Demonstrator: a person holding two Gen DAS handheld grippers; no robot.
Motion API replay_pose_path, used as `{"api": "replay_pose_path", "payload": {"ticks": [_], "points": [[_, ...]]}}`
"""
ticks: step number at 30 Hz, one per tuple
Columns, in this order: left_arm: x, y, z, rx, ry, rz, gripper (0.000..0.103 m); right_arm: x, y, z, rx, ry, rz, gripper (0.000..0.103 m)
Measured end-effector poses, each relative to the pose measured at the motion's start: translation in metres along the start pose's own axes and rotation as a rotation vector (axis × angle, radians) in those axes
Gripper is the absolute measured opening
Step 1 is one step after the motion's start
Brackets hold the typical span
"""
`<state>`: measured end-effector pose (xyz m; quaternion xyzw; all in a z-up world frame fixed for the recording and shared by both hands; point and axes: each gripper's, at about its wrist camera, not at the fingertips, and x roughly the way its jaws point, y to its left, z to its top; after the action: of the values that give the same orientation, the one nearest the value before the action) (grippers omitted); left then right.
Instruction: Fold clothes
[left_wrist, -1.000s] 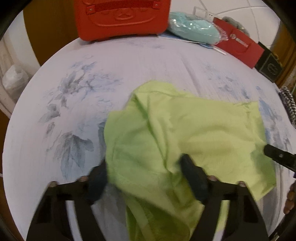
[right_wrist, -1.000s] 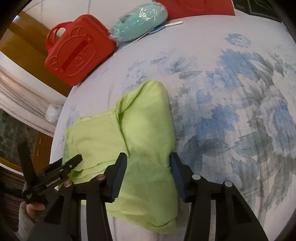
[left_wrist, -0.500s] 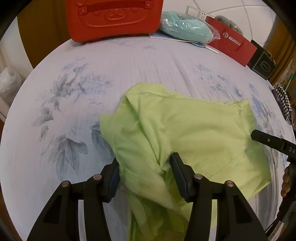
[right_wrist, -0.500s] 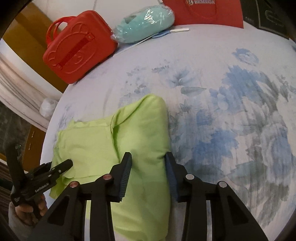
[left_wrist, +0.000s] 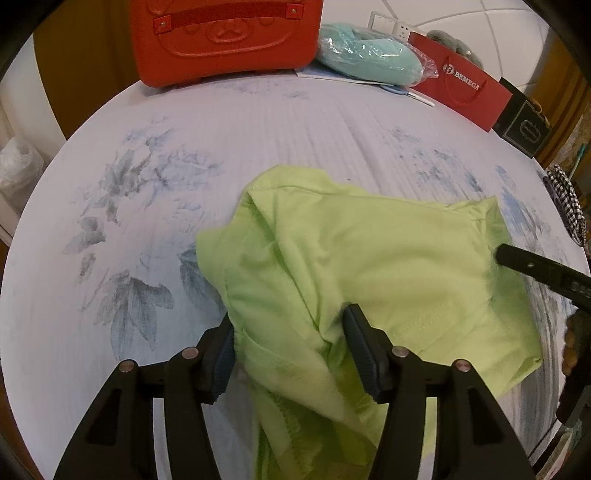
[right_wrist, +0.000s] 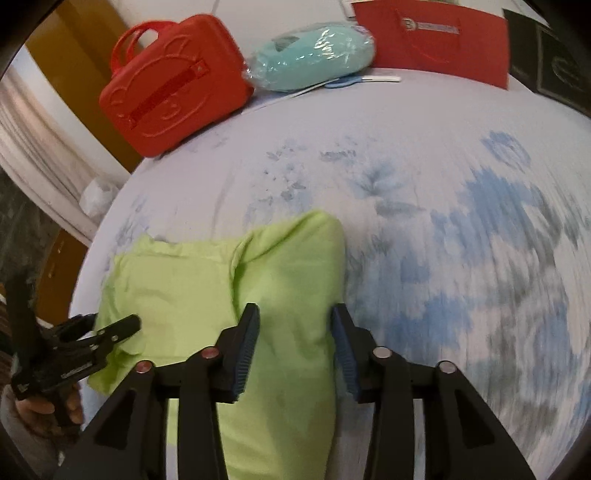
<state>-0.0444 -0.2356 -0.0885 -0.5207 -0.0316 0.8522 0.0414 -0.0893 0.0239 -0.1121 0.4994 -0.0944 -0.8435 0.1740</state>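
A lime-green garment (left_wrist: 369, 266), partly folded and bunched, lies on a bed covered by a white sheet with a blue and grey floral print (left_wrist: 229, 147), toward the bed's near edge and left side as the right wrist camera shows it. The left gripper (left_wrist: 288, 350) has its fingers spread, with a thick bunch of the green cloth rising between them; the blue-ribbed pads (left_wrist: 364, 354) sit against the fabric on either side, but whether they actually pinch it cannot be told. The right gripper (right_wrist: 293, 350) is likewise spread, straddling a rounded fold of the garment (right_wrist: 288, 266) near the cloth's right-hand edge, the pads just beside the fabric and not pressed together. In the left wrist view the right gripper's black fingertip (left_wrist: 524, 262) reaches the garment's right margin. Along the far edge of the bed stand a red plastic case with a bear face (left_wrist: 225, 37), a mint-green item wrapped in clear plastic (left_wrist: 369, 59), a red paper bag (left_wrist: 465, 96) and a black box (left_wrist: 524, 127). A black-and-white checked cloth (left_wrist: 569, 206) lies at the bed's right edge.
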Motion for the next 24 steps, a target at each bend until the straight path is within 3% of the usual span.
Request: {"api": "replay_pose_path", "payload": {"ticks": [5,8,19,24], "points": [[0.0,-0.001,0.0,-0.003,-0.004,0.003,0.056,0.001,0.004,-0.003,-0.017,0.04,0.027,0.052],[0.0,-0.002,-0.001,-0.009,-0.005,0.009,0.054,-0.003,0.014,-0.016,-0.036,0.077,0.046,0.04],[-0.001,-0.005,-0.001,0.0,0.0,-0.014,0.028,-0.008,0.011,-0.023,0.04,0.07,0.046,0.029],[0.0,-0.006,0.0,-0.008,0.005,-0.026,0.026,-0.004,0.028,-0.022,-0.027,0.094,-0.06,0.023]]}}
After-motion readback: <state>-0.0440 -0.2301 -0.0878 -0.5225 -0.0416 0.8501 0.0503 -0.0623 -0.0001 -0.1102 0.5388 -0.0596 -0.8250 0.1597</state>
